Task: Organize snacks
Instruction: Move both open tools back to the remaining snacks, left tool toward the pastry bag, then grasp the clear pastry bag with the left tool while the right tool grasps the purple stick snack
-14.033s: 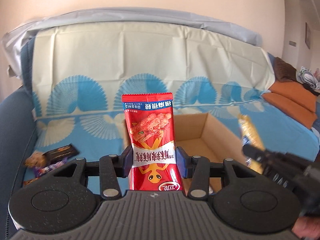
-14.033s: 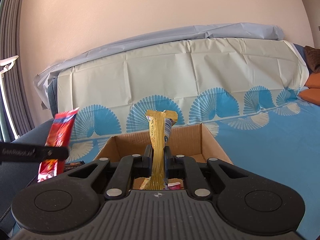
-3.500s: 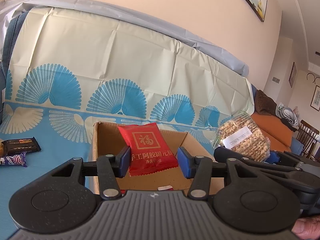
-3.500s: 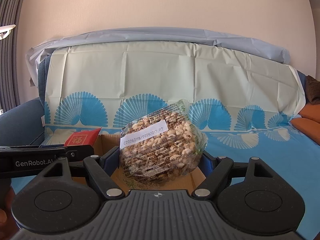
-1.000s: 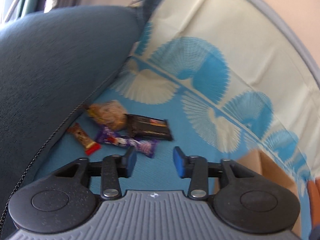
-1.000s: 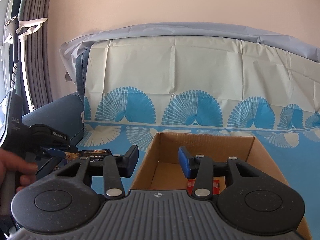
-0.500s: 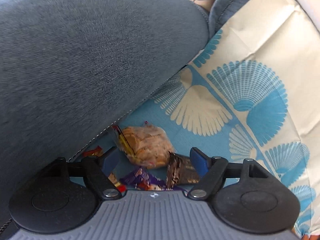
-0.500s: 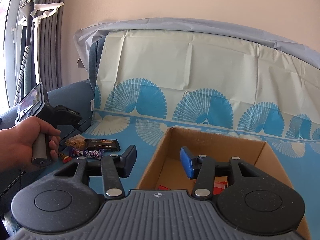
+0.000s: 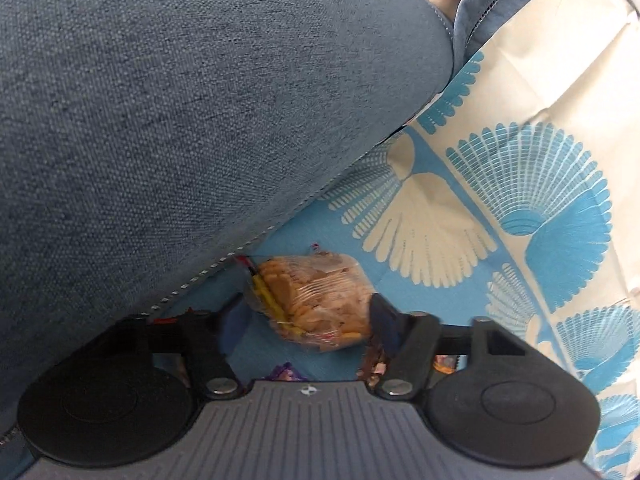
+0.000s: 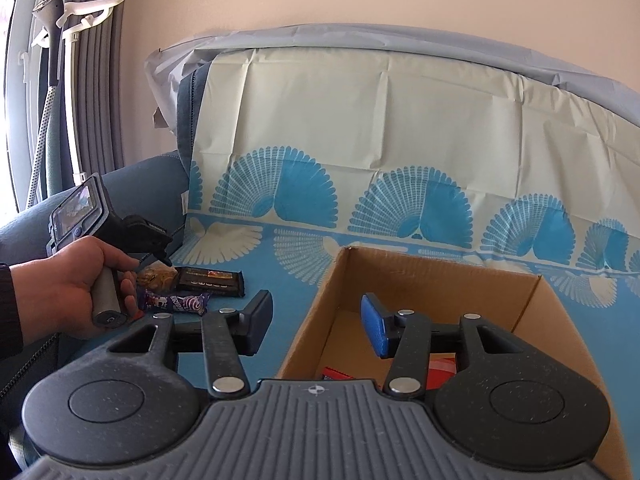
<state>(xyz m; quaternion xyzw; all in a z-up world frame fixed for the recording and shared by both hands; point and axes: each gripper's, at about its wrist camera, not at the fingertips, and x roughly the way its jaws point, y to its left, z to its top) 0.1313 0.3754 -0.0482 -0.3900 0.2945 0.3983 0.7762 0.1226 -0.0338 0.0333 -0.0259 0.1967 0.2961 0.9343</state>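
My left gripper (image 9: 306,324) is open, with its jaws on either side of a clear bag of golden crackers (image 9: 316,300) that lies on the blue sofa cover by the armrest. The bag also shows in the right wrist view (image 10: 158,276) under the left gripper (image 10: 154,258). A dark chocolate bar (image 10: 210,280) and a purple wrapped snack (image 10: 176,302) lie beside it. My right gripper (image 10: 316,326) is open and empty, over the near left wall of the cardboard box (image 10: 436,276). Red packets (image 10: 440,368) lie inside the box.
The grey-blue sofa armrest (image 9: 180,120) rises close on the left of the crackers. The cream and blue fan-patterned cover (image 10: 400,160) drapes the sofa back and seat. Curtains and a garment steamer (image 10: 52,40) stand at the far left.
My left gripper has moved down and forward so the cracker bag now sits between its open jaws. My right gripper has stayed open over the box and shifted slightly.
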